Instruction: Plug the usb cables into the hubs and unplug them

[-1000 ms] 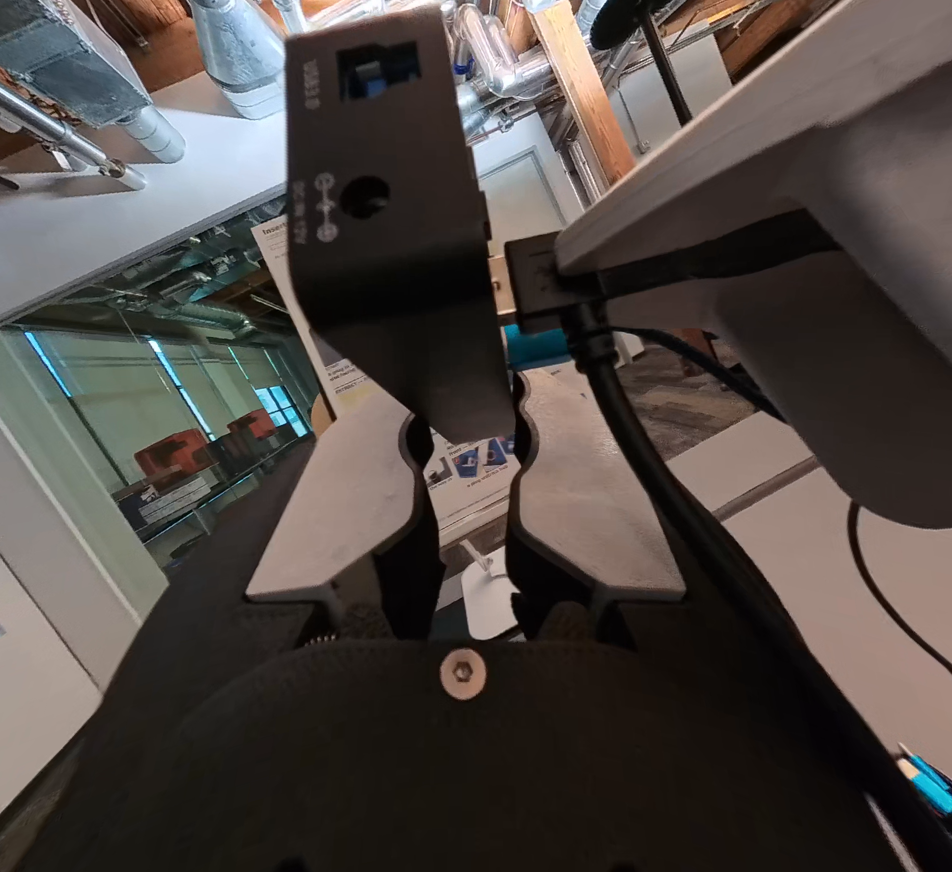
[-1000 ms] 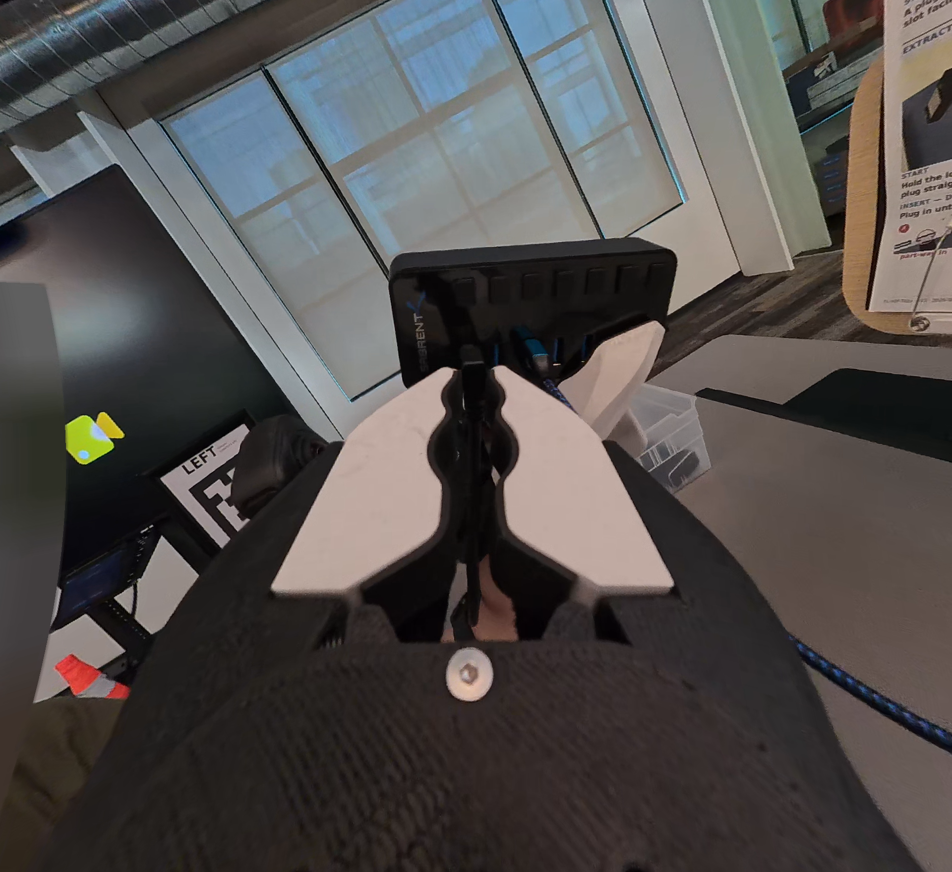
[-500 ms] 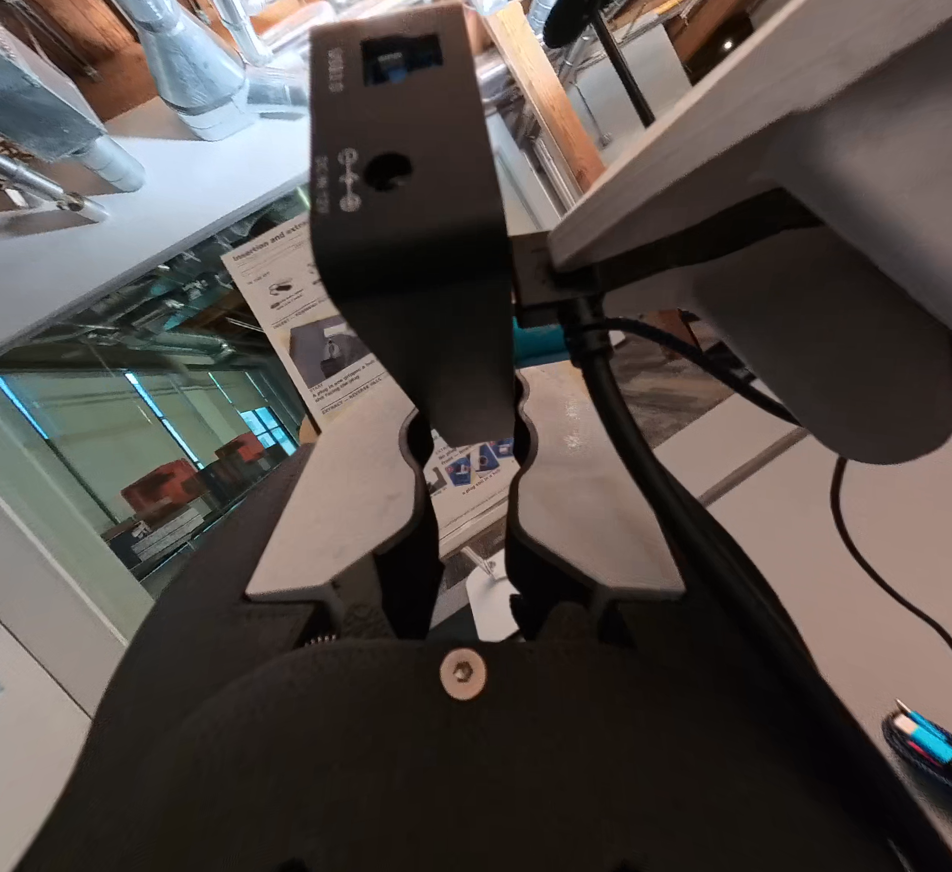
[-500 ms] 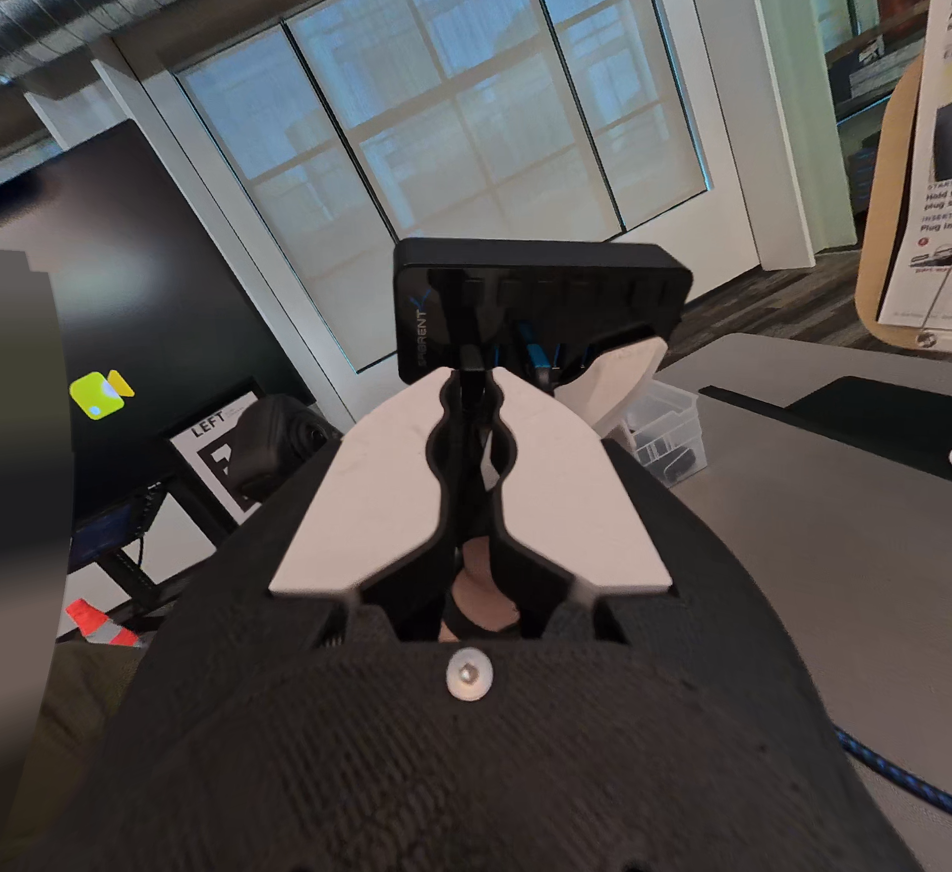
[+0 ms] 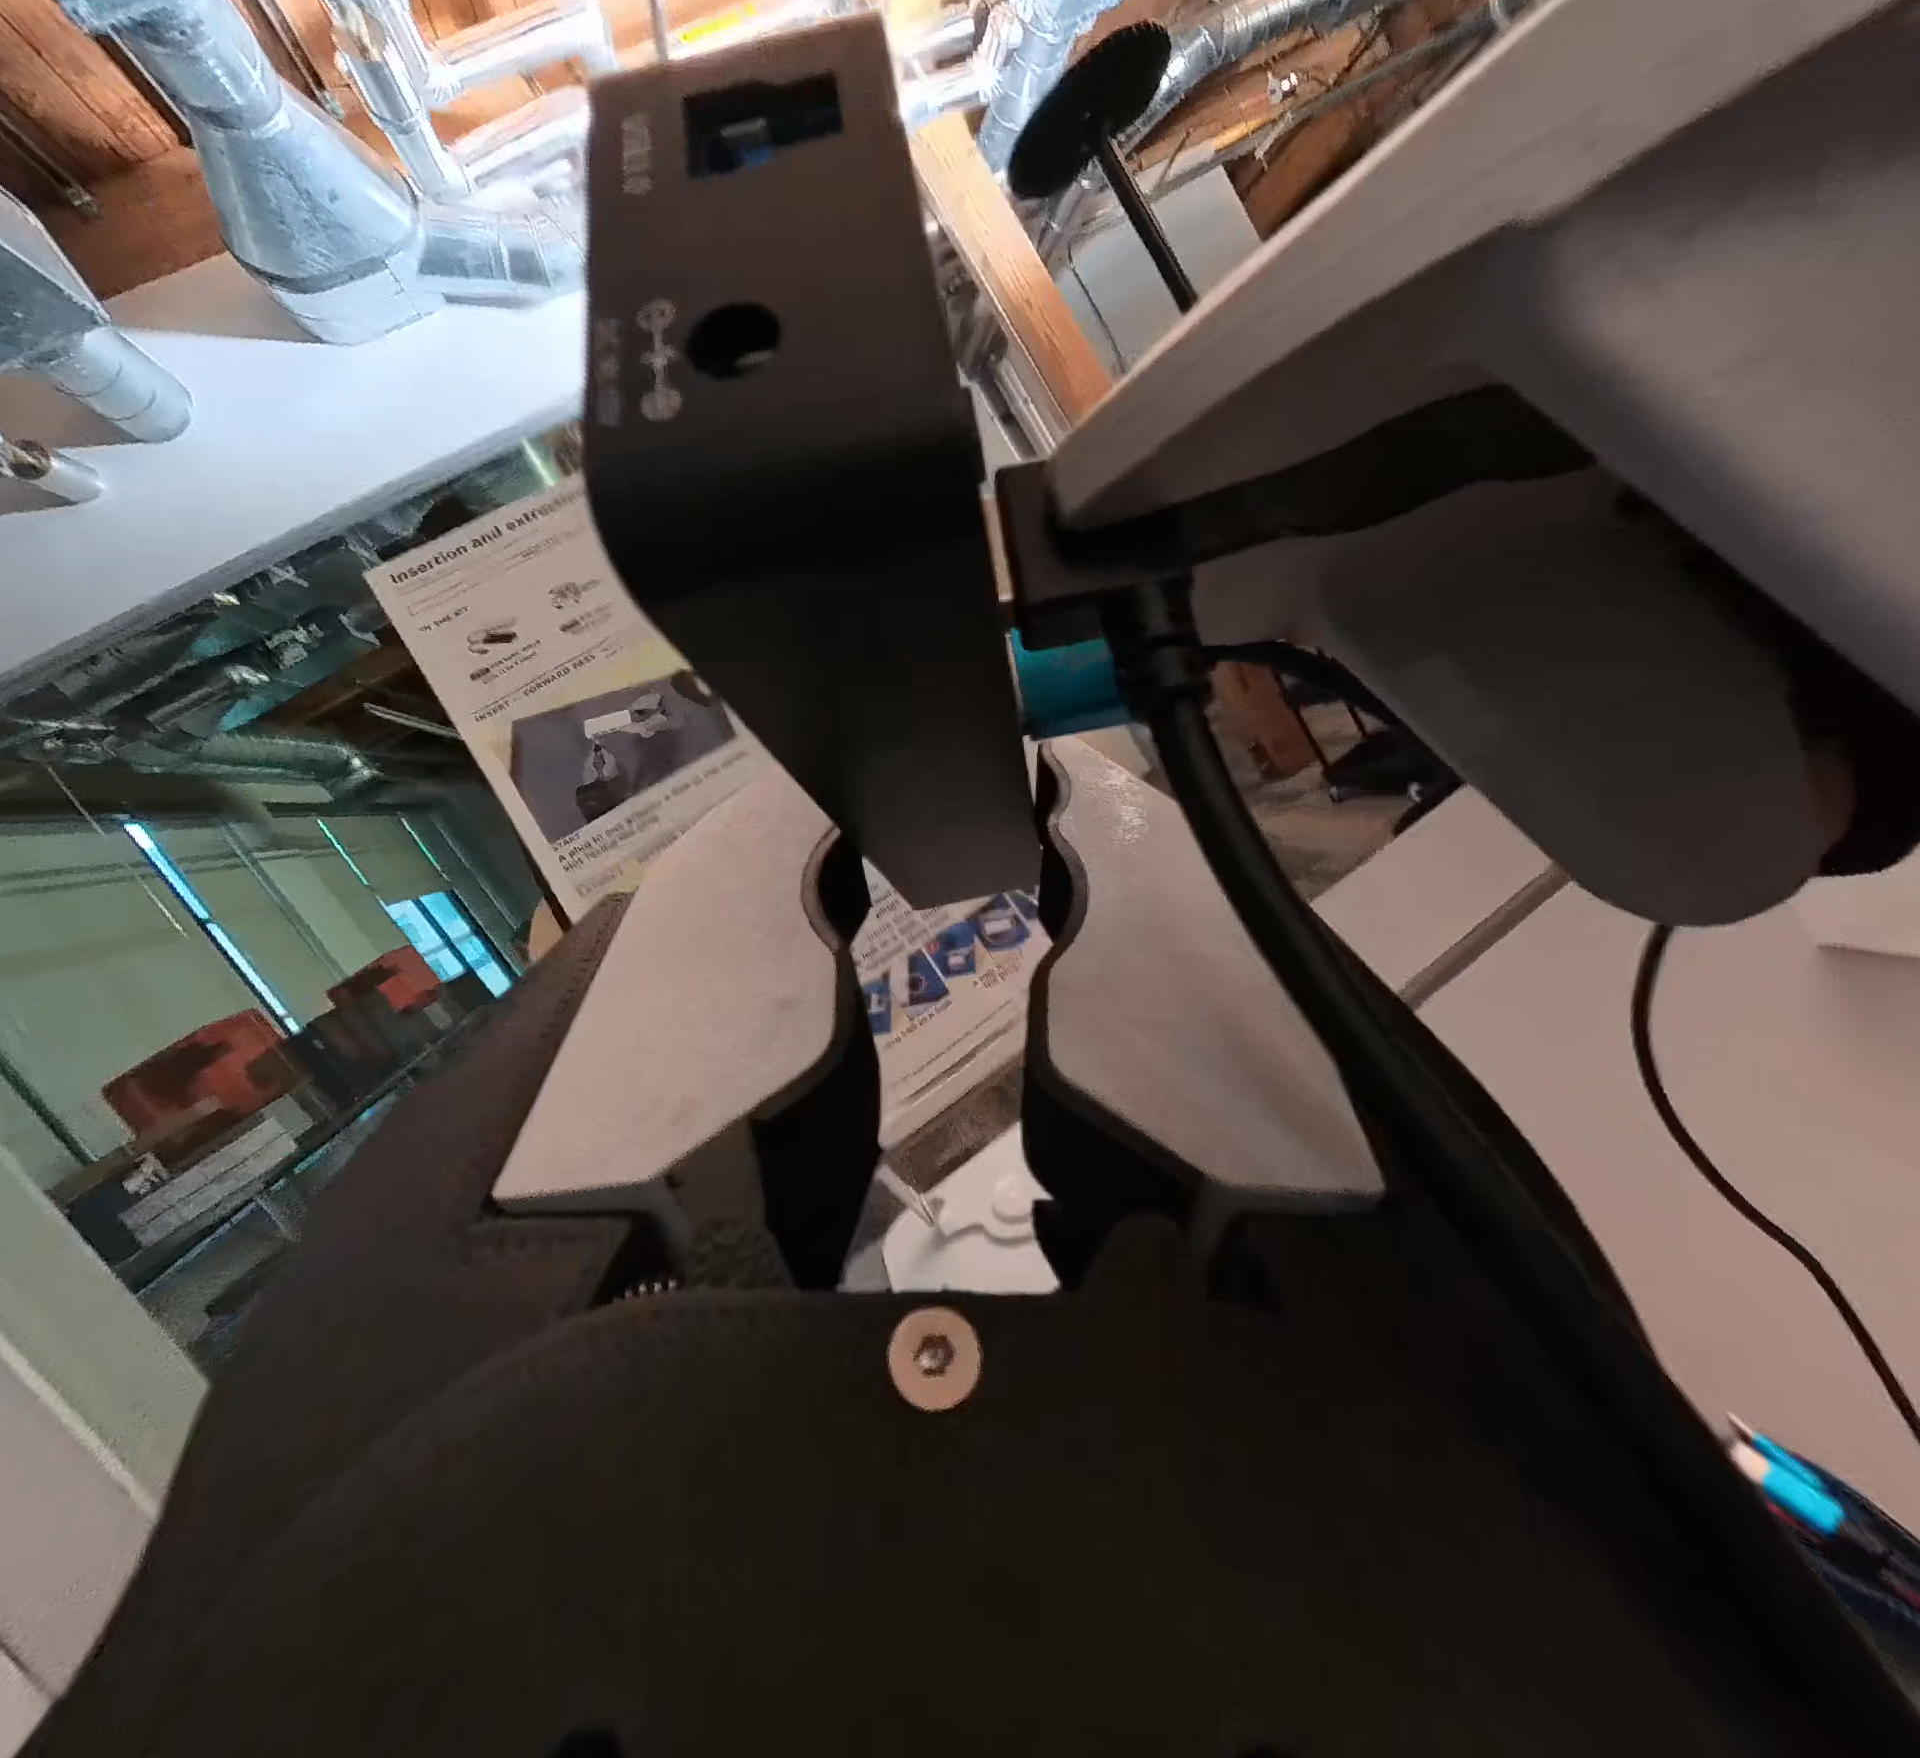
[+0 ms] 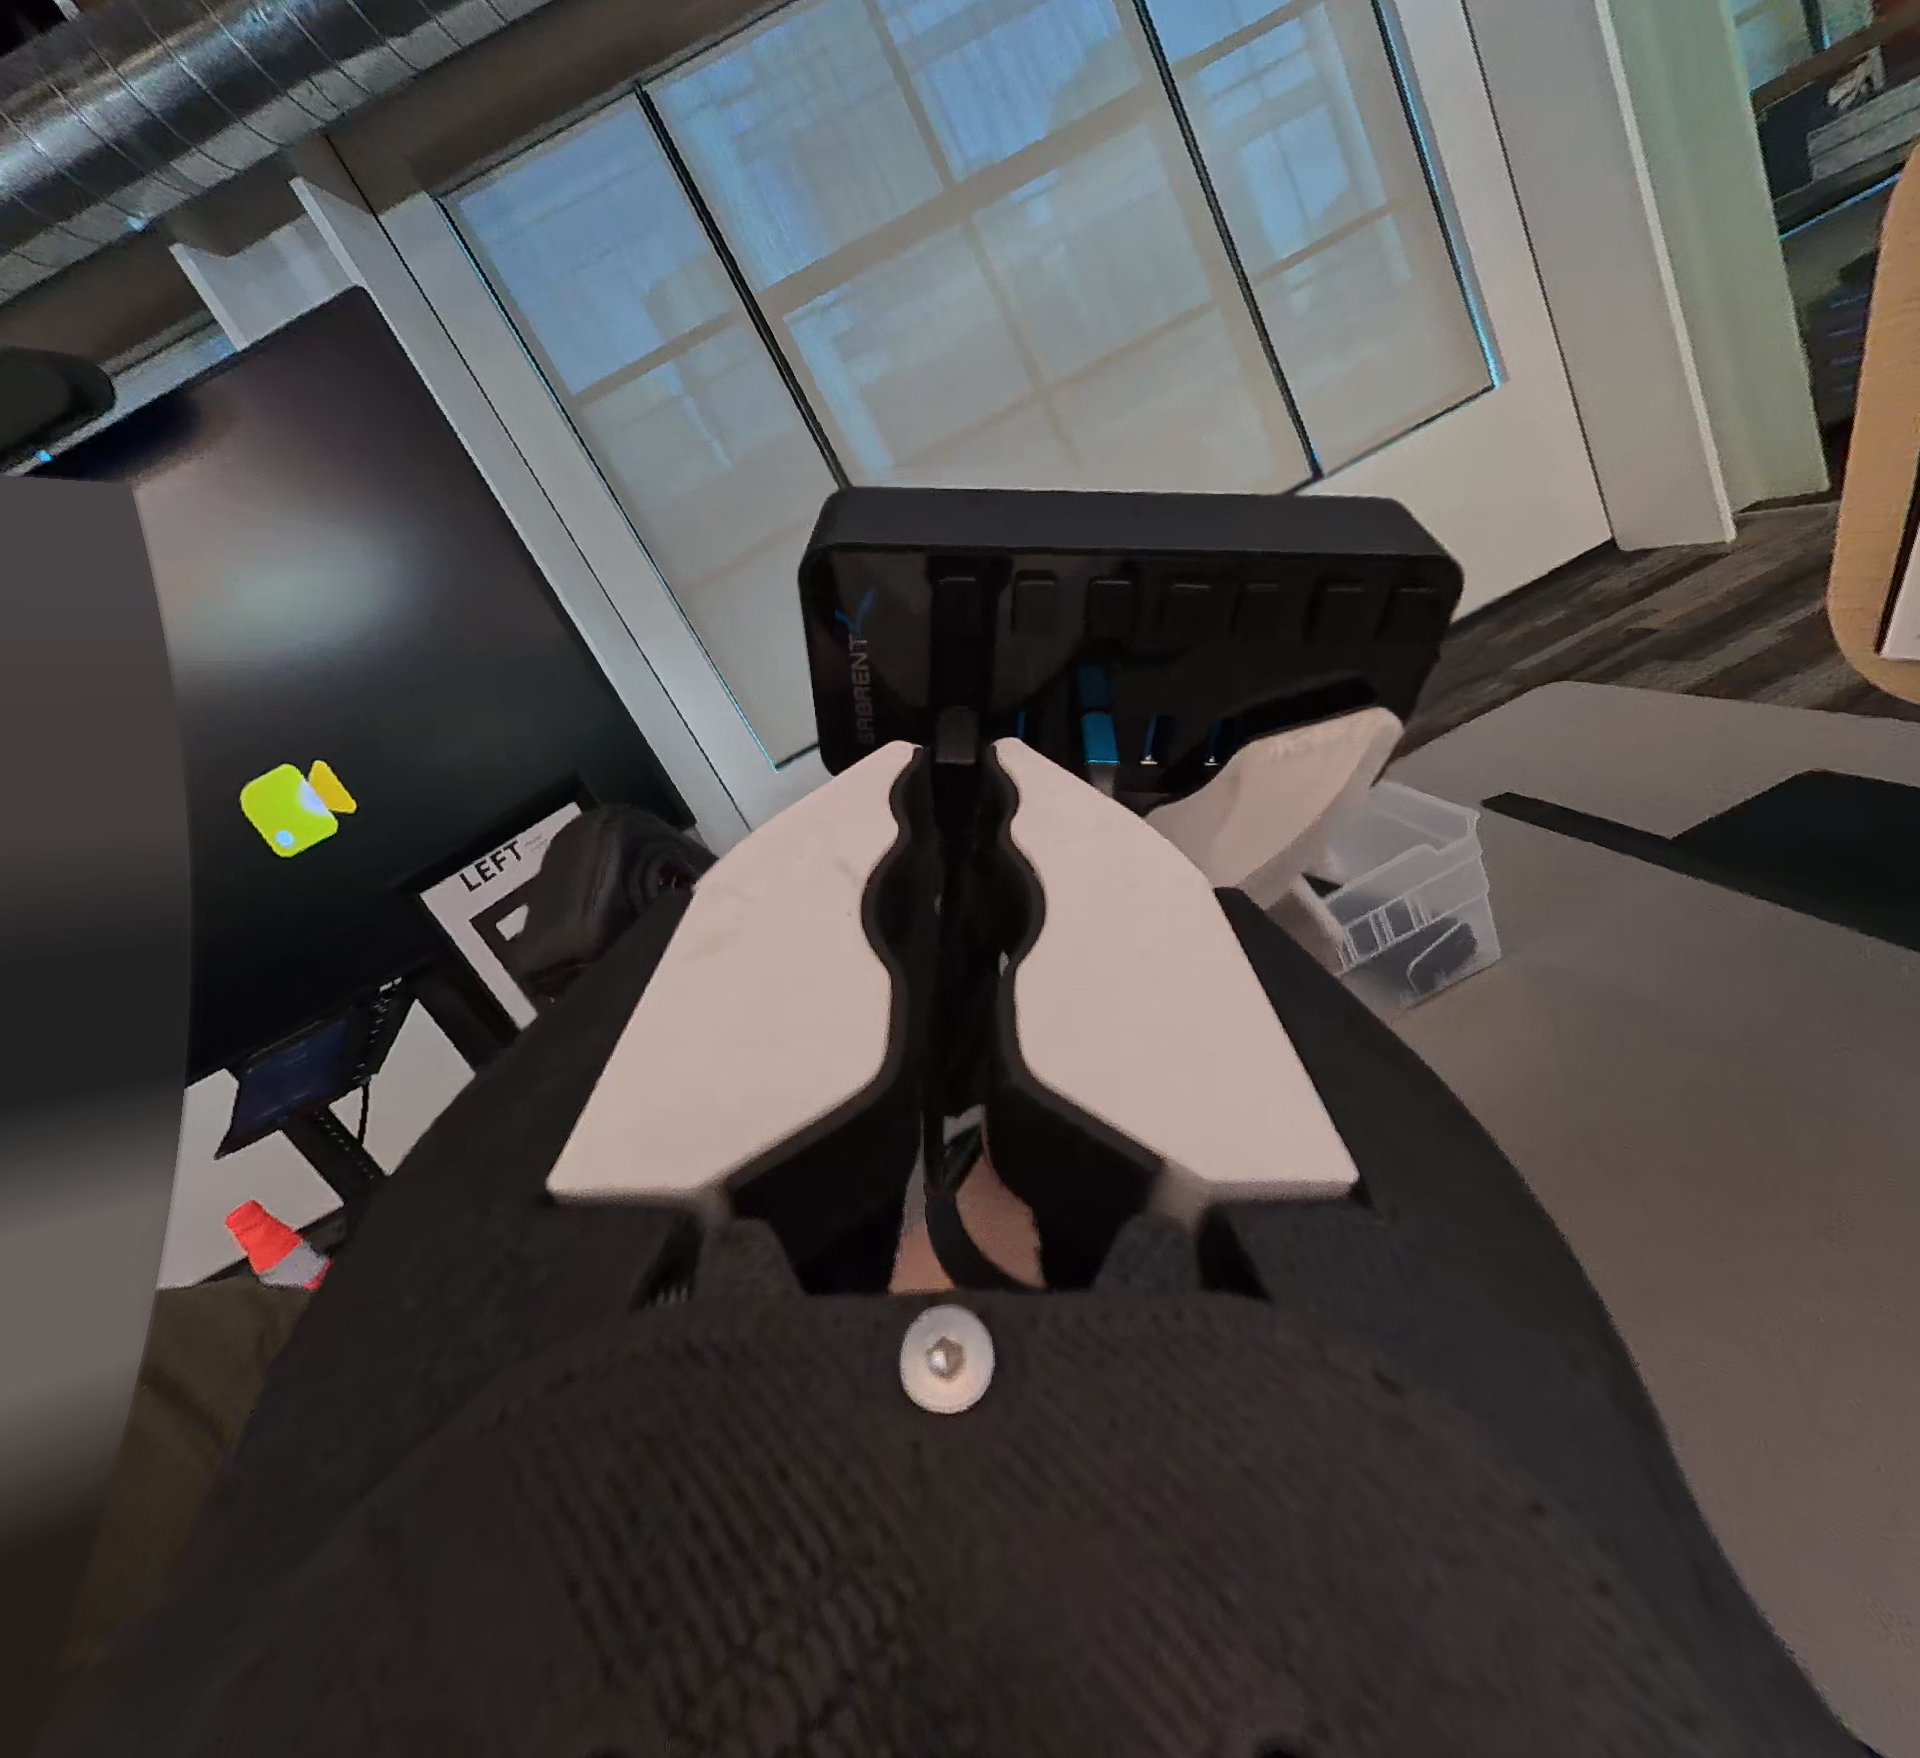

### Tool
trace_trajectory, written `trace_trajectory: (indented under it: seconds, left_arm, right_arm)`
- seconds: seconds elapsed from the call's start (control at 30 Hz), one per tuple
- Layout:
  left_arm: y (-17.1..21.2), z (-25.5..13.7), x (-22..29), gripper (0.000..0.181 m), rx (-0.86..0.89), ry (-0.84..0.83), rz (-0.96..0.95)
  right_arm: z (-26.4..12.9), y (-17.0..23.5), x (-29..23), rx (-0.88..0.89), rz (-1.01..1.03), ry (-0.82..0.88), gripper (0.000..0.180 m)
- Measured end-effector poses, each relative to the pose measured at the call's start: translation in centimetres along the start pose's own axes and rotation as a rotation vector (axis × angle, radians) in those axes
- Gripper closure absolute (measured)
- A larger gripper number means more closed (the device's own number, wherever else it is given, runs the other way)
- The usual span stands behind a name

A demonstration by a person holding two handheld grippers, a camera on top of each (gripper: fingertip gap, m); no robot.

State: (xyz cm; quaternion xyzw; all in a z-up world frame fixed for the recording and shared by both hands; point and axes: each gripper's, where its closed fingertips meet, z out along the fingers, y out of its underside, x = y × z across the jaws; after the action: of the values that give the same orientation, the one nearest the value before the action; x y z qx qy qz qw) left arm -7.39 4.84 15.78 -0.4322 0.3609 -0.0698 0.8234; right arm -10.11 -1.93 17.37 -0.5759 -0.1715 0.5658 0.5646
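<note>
Above the grey table: black hub, clamped upright in left gripper to steady it; black plug, pinched by right gripper, seated at hub's side.

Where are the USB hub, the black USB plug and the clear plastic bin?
USB hub point(image 6: 1132, 607): right wrist view, glossy port face.
black USB plug point(image 5: 1039, 555): left wrist view, plug body.
clear plastic bin point(image 6: 1403, 898): right wrist view, front wall.
</note>
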Motion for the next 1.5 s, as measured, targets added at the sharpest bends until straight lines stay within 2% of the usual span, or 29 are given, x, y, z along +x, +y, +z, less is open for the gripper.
trace_trajectory:
  seconds: [0.1,0.27,0.37,0.53,0.93,1.03,1.13,1.2,1.27,1.37,1.5]
  left_arm:
    - [-0.9,-0.5,-1.0,0.153,0.104,-0.086,0.044]
    - [-1.2,-0.6,-0.9,0.151,0.11,-0.078,-0.01]
    - [-1.1,-0.6,-0.9,0.148,0.097,-0.067,0.03]
    - [-1.6,-1.2,-1.5,0.148,0.103,-0.145,0.075]
    - [-1.3,-0.9,-0.7,0.15,0.068,-0.09,0.128]
    - [-0.8,-0.4,0.1,0.149,0.016,-0.025,0.099]
    - [-0.2,-0.1,0.2,0.153,-0.051,-0.036,0.221]
    - [0.6,0.0,0.1,0.154,-0.102,-0.031,0.255]
    - [1.2,0.0,-0.2,0.154,-0.119,-0.006,0.184]
    - [1.9,0.0,-0.5,0.154,-0.15,0.012,0.216]
    - [2.2,0.0,2.0,0.154,-0.173,0.182,0.155]
  right_arm:
    - [0.2,0.0,-0.6,0.015,0.028,-0.053,0.171]
    - [0.3,0.7,-0.6,-0.041,0.075,-0.091,0.171]
    - [0.3,0.9,-0.5,-0.054,0.073,-0.094,0.172]
    - [0.5,1.0,-1.2,-0.052,0.077,-0.146,0.171]
    - [0.1,1.4,-1.0,-0.086,0.064,-0.126,0.172]
    - [-0.3,0.9,-0.4,-0.069,0.077,-0.115,0.172]
    - [-1.0,0.6,0.7,-0.088,0.08,-0.095,0.168]
    - [-1.9,-0.4,1.4,-0.068,0.042,-0.07,0.168]
    - [-3.3,-1.9,0.8,-0.028,0.031,-0.111,0.167]
    - [-5.8,-3.9,-0.1,0.024,-0.051,-0.166,0.16]
    - [-8.2,-5.0,2.8,0.029,-0.347,0.021,0.152]
